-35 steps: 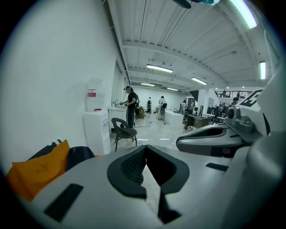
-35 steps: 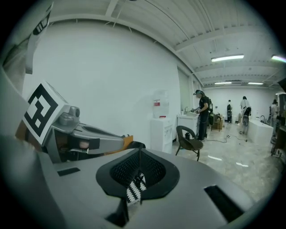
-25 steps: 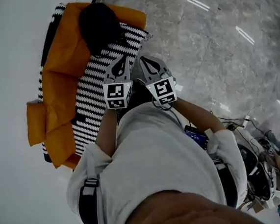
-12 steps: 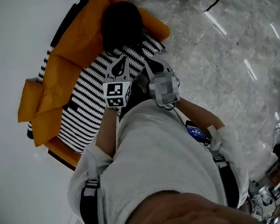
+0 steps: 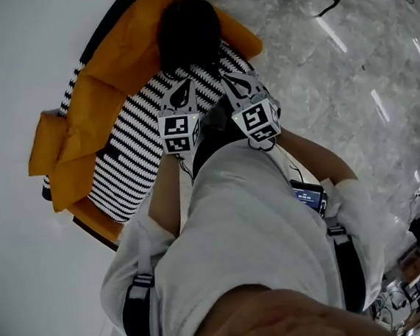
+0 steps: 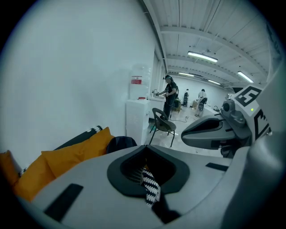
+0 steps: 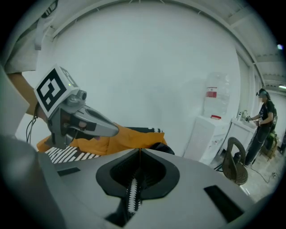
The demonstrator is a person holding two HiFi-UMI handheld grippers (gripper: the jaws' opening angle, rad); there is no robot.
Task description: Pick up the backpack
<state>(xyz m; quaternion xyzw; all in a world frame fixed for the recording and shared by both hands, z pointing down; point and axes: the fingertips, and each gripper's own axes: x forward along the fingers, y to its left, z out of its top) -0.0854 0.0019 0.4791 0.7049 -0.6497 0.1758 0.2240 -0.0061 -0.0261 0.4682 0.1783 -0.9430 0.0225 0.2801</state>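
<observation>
Left tongs (image 5: 181, 94) and right tongs (image 5: 240, 85) both pressed together and empty, side by side and aimed down at the dark backpack (image 5: 187, 27), which sits at the far end of the striped sofa (image 5: 130, 145) against the orange cushions (image 5: 105, 81); reads as lining up an approach, not a grasp.

Head cam: high, aimed steeply down past wearer's pale shirt (image 5: 253, 233) onto sofa w/ black-and-white striped seat (image 5: 137, 137), orange cushions (image 5: 106, 85) & dark rounded backpack (image 5: 189, 29). The left gripper (image 5: 182, 88) & right gripper (image 5: 233, 82) sit mid-frame, close.

Left gripper cam: low over seat, looks along own jaws past sofa end into long room. Plain white wall (image 6: 67, 67) on its left, right gripper at its right edge.

Right gripper cam: alongside, turned more toward wall, left gripper at its left.

All 3 share cushions & backpack. Both gripper cams also catch black chair (image 6: 163, 125) & white cabinet (image 6: 136, 118), farther off.
</observation>
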